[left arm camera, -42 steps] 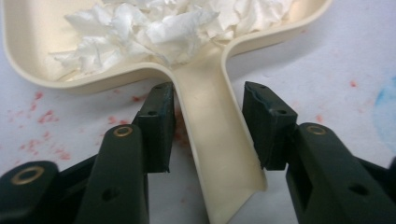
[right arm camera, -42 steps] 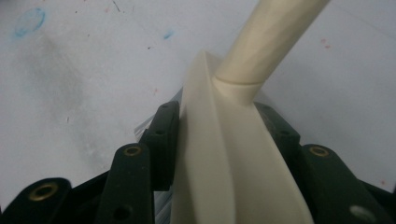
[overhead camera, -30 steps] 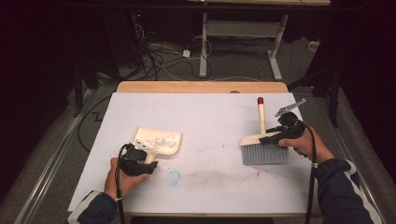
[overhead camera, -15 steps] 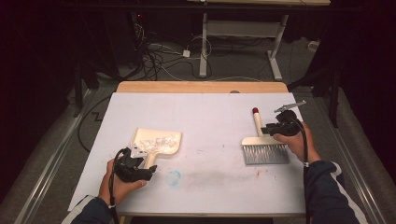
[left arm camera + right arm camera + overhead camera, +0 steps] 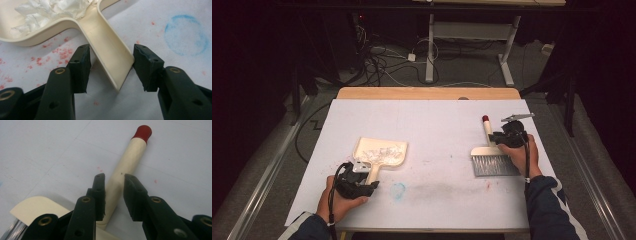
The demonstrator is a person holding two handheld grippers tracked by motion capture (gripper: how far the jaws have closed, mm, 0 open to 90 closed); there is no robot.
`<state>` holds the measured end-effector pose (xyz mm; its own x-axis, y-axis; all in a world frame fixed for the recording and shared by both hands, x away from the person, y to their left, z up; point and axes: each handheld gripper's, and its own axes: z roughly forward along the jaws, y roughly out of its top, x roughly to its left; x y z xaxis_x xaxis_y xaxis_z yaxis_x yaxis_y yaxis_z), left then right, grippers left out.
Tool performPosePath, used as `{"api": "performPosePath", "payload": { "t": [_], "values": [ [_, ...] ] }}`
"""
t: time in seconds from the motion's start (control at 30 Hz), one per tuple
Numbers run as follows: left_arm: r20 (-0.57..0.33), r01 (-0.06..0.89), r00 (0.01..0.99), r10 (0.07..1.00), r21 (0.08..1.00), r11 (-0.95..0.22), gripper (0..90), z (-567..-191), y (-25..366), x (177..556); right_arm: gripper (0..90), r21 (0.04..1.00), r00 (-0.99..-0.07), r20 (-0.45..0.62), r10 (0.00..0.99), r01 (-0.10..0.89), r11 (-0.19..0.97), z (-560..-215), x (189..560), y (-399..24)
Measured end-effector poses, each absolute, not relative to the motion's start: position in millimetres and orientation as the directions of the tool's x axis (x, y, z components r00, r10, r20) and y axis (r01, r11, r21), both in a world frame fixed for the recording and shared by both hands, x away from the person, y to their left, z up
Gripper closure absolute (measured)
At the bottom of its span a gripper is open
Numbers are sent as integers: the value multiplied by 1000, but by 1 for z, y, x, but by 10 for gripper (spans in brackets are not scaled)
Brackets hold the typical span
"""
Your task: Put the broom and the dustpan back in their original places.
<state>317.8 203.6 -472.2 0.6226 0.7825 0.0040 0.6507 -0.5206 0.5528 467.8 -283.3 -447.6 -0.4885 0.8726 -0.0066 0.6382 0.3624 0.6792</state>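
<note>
A cream dustpan [image 5: 382,152] holding crumpled white scraps [image 5: 50,12] lies at the table's left. Its handle [image 5: 110,50] runs slantwise between the jaws of my left gripper [image 5: 364,175] [image 5: 111,62]. Those jaws have just been closing; one pad touches the handle's end corner, while the other stands a little off it. At the right lies a hand brush [image 5: 494,165] with grey bristles and a cream, red-tipped handle [image 5: 127,157]. My right gripper [image 5: 499,140] [image 5: 113,180] has just closed and is shut on that handle, low down near the brush head.
The white table sheet [image 5: 437,120] carries a blue ring stain [image 5: 398,190] and red specks [image 5: 62,52] near the dustpan. A wooden strip [image 5: 427,93] edges the table's far side. Beyond it are cables and desk legs on a dark floor.
My right gripper came down onto the brush handle and closed on it; the handle tip shifted slightly left. My left hand drew back a little along the dustpan handle.
</note>
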Motion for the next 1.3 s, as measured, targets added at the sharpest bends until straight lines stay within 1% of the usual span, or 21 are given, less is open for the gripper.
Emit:
{"api": "performPosePath", "payload": {
  "t": [0.13, 0.3, 0.5, 0.57, 0.63, 0.7, 0.8, 1.0, 1.13, 1.2, 1.3],
  "values": [
    [7, 647, 628, 778, 552, -526, 481, -473, 203, 317, 677, 666, -489, -32, 872, 640, 384, -452, 467, -278],
    [6, 634, 637, 771, 564, -529, 470, -471, 202, 316, 662, 673, -483, 8, 876, 651, 352, -453, 468, -282],
    [32, 594, 651, 758, 600, -536, 369, -464, 204, 313, 603, 696, -471, -2, 882, 633, 340, -449, 466, -283],
    [41, 580, 650, 759, 618, -531, 357, -461, 205, 311, 585, 712, -470, -6, 883, 618, 334, -446, 464, -283],
    [53, 569, 645, 762, 633, -525, 299, -459, 205, 310, 556, 725, -464, -6, 886, 608, 324, -444, 463, -285],
    [63, 559, 645, 762, 641, -526, 264, -458, 205, 309, 531, 739, -463, -5, 887, 596, 315, -441, 462, -285],
    [85, 543, 647, 758, 646, -536, 247, -458, 204, 308, 482, 763, -462, -16, 887, 567, 309, -434, 459, -285],
    [125, 525, 649, 751, 641, -560, 232, -459, 202, 307, 412, 812, -475, -56, 878, 490, 317, -419, 452, -279],
    [156, 494, 655, 740, 652, -575, 211, -458, 201, 305, 336, 845, -496, -73, 865, 430, 318, -412, 445, -273],
    [158, 483, 661, 734, 659, -577, 208, -458, 200, 304, 327, 856, -497, -94, 862, 402, 325, -409, 442, -270],
    [185, 466, 664, 724, 655, -594, 202, -458, 198, 302, 313, 866, -507, -101, 856, 378, 327, -405, 437, -267]
  ]
}}
